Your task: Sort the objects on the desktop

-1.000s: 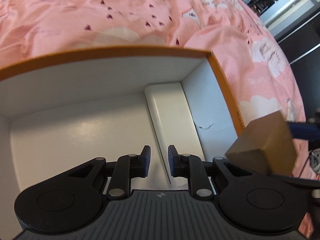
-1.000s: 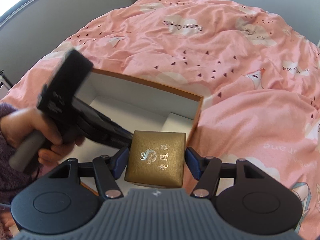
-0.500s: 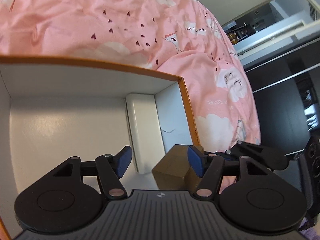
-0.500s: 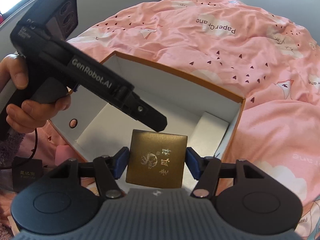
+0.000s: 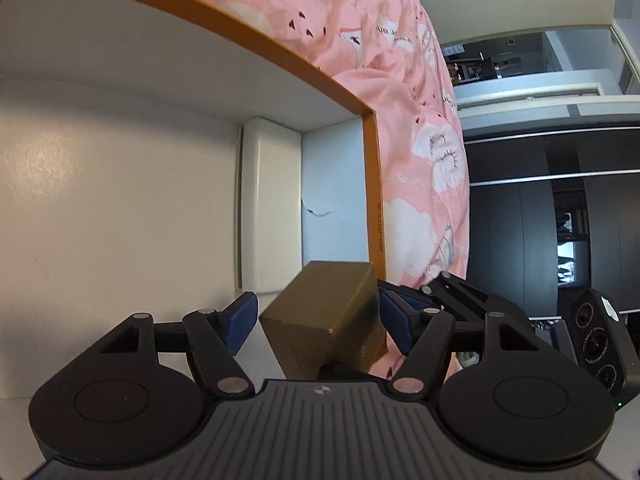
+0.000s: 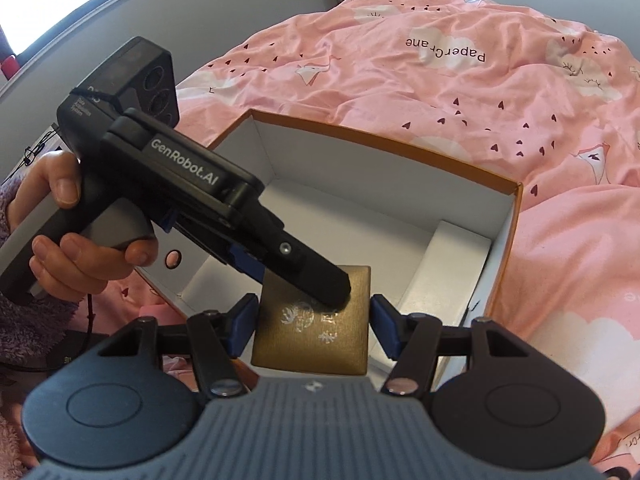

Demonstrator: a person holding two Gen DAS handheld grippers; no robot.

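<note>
Gold box [image 6: 316, 332]: small, square, dull gold with a fine woven texture; silver crest and characters printed on the lid, partly hidden under the left gripper's finger. Held in the air over the near right corner of the white box [image 6: 360, 216].

Right gripper [image 6: 312, 330]: jaws partly open and clamped on the gold box, blue pads pressed to its left and right sides.

Left gripper [image 5: 316, 320]: jaws have just been opening and now stand at their widest, straddling the gold box; a gap shows beside each pad, so no grip. In the right wrist view one black finger lies across the lid.

White box: open-topped, white inside, orange rim and outer walls, sitting on the bed. A long white case [image 5: 270, 208] lies inside against the right wall.

Left wrist view only: the gold box's side faces and edge, a dark scuff on the white box's right wall, dark cabinets beyond the bed.

Right wrist view only: the printed lid, the hand [image 6: 68, 240] on the left gripper's handle, a fuzzy purple sleeve [image 6: 24, 312], the "PaperCrane" lettering on the pink duvet [image 6: 460, 80].
</note>
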